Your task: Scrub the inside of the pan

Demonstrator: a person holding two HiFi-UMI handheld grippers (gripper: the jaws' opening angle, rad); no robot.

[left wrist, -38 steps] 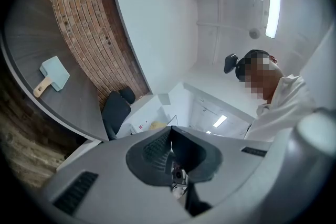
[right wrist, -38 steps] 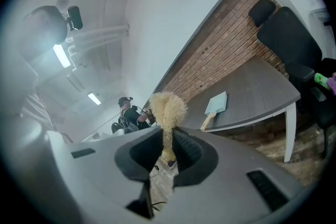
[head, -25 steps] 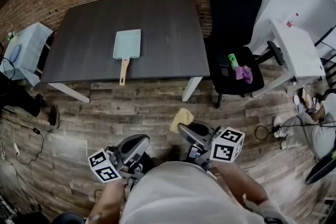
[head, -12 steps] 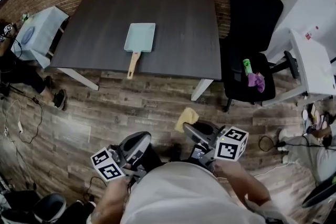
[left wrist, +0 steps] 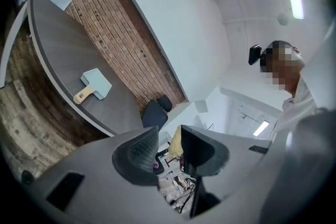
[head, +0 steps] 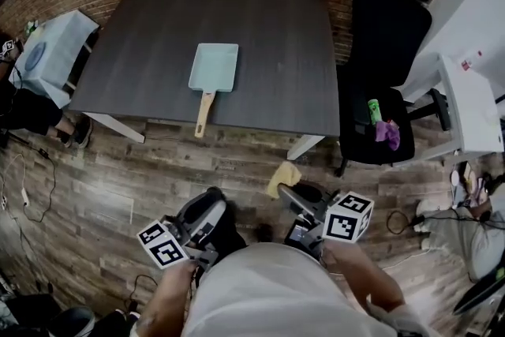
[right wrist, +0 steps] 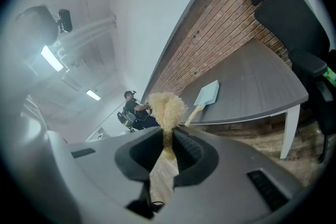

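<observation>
A light blue square pan (head: 215, 67) with a wooden handle lies on the dark table (head: 276, 35), far ahead of both grippers; it also shows in the left gripper view as the pan (left wrist: 96, 83) and in the right gripper view as the pan (right wrist: 208, 94). My right gripper (head: 288, 192) is shut on a yellow sponge (head: 282, 177), which sticks out past the jaws as a fluffy sponge (right wrist: 166, 107). My left gripper (head: 211, 205) is held low beside it. Its jaws have just been opening and nothing is between them (left wrist: 169, 147).
A black office chair (head: 387, 35) stands at the table's right end, with a green bottle (head: 373, 110) and a purple cloth (head: 389, 130) on its seat. A white desk (head: 473, 99) is further right. A small cloth-covered table (head: 47, 55) and a seated person (head: 20, 110) are at the left.
The left gripper's jaws have parted, showing a dark gap. The table and pan have shifted right and slightly nearer in the head view. The right gripper still holds the sponge.
</observation>
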